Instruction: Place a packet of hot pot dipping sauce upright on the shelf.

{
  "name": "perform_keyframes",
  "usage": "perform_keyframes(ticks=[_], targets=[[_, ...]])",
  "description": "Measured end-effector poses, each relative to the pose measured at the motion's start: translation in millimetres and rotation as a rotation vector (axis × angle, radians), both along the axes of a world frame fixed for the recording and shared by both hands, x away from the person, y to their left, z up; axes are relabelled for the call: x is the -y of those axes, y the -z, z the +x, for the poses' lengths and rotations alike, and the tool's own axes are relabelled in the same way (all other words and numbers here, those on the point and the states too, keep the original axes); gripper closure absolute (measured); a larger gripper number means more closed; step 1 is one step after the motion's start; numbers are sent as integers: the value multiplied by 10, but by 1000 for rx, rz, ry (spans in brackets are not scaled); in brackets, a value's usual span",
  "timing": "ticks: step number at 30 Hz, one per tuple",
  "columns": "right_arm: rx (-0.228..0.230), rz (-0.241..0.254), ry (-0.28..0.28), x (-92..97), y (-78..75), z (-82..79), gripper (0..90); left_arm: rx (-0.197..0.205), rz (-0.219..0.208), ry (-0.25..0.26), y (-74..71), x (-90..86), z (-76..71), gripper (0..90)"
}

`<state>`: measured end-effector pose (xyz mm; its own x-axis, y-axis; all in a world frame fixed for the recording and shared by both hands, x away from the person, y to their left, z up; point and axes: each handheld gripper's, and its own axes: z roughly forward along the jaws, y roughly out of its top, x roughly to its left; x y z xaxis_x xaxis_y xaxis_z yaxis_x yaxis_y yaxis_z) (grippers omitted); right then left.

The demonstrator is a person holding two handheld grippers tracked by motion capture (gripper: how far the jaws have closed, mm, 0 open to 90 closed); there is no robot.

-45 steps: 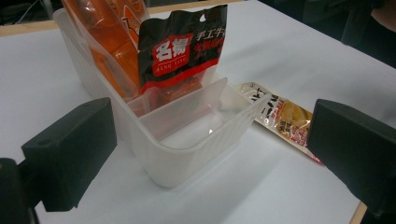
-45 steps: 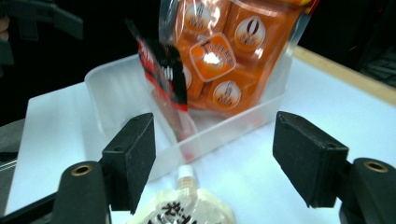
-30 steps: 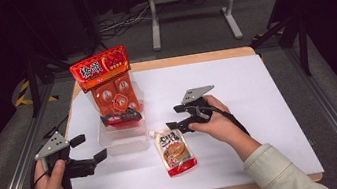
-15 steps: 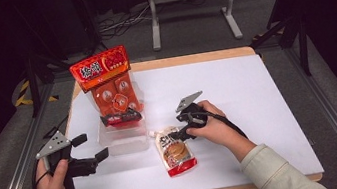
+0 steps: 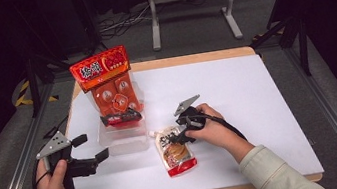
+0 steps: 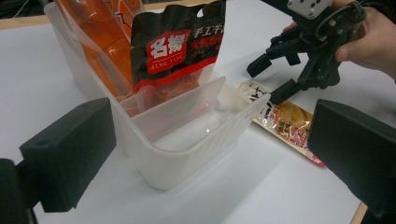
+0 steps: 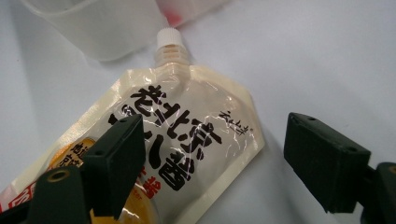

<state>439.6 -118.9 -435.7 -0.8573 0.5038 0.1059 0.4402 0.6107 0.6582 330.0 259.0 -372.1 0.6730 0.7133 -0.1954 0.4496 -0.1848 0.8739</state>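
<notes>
High view: at lower left the left hand-held gripper (image 5: 89, 148) waits with jaws parted and empty. Lower centre, the spouted sauce pouch (image 5: 175, 150) lies flat on the white worktop (image 5: 260, 111), its long axis running up-down, cap toward the upper left, beside the clear bin (image 5: 123, 140). Over its upper end the right hand-held gripper (image 5: 178, 129), jaws just opened wide, straddles it unclenched. Farther up, red snack bags (image 5: 110, 90) stand in the bin.
</notes>
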Motion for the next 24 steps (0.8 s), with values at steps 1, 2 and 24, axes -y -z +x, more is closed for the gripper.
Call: perform_keyframes(ticks=[1, 2, 24], targets=[[-5, 0, -2, -3, 6, 1, 214, -2, -1, 2, 2, 1, 1, 21], [-22, -1, -9, -12, 18, -2, 215, -1, 0, 4, 3, 1, 3, 21], [-14, 51, 13, -16, 52, -115, 872, -22, -14, 26, 34, 39, 20, 20]])
